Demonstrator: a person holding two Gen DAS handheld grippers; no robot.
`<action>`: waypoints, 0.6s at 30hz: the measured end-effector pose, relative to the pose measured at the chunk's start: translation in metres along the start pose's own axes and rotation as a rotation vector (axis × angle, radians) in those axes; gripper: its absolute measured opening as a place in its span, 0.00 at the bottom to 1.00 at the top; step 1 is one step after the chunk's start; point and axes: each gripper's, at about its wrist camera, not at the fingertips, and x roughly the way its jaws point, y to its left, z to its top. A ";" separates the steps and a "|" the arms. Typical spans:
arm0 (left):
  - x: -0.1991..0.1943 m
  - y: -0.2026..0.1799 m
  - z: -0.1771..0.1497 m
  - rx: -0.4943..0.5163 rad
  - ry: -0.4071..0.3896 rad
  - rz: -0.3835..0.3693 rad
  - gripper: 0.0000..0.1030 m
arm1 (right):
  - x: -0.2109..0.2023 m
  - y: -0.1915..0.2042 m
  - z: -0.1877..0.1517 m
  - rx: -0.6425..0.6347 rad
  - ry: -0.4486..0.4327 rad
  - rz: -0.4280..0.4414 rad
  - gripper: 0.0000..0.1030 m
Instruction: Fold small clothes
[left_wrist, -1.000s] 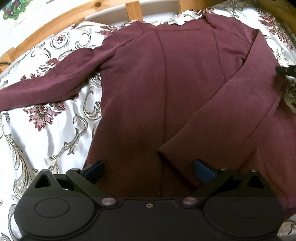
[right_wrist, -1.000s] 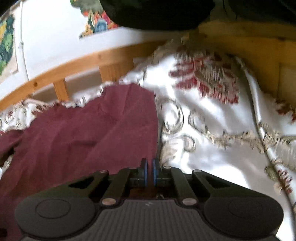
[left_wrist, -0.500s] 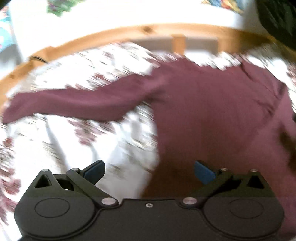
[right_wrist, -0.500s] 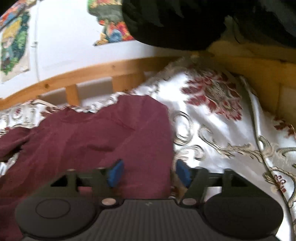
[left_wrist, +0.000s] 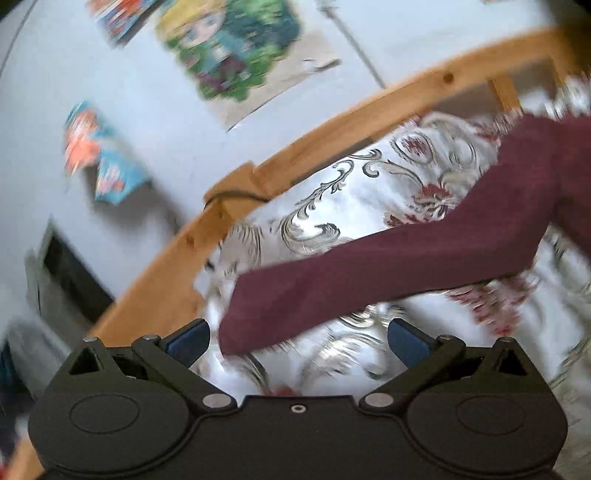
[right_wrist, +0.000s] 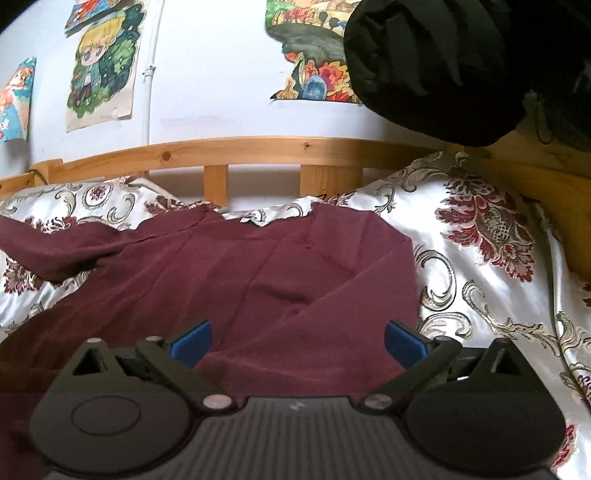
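On the flowery bed (right_wrist: 480, 280) lies the red top (right_wrist: 258, 280), and its loose sleeve (left_wrist: 388, 269) runs from your wide-open, empty left fingers (left_wrist: 187, 338) up toward 2 o'clock, nearer them than your open, empty right fingers (right_wrist: 402, 341).

No readable words, numbers or brand marks appear on the wall posters (right_wrist: 99, 66), bedding or claws.

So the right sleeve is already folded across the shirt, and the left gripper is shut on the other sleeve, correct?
Not quite: the left gripper is open, with the cuff of the other sleeve lying between its fingers, as the left wrist view shows. The right sleeve is indeed folded across the shirt.
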 end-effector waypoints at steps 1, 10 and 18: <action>0.008 0.003 0.003 0.049 0.011 -0.015 0.99 | 0.002 0.000 -0.001 0.000 0.008 0.003 0.99; 0.052 0.015 0.020 0.206 0.124 -0.145 0.84 | 0.003 -0.014 -0.003 0.080 0.032 -0.027 0.99; 0.051 0.030 0.036 0.020 0.193 -0.271 0.09 | 0.000 -0.013 0.000 0.074 0.013 -0.028 0.99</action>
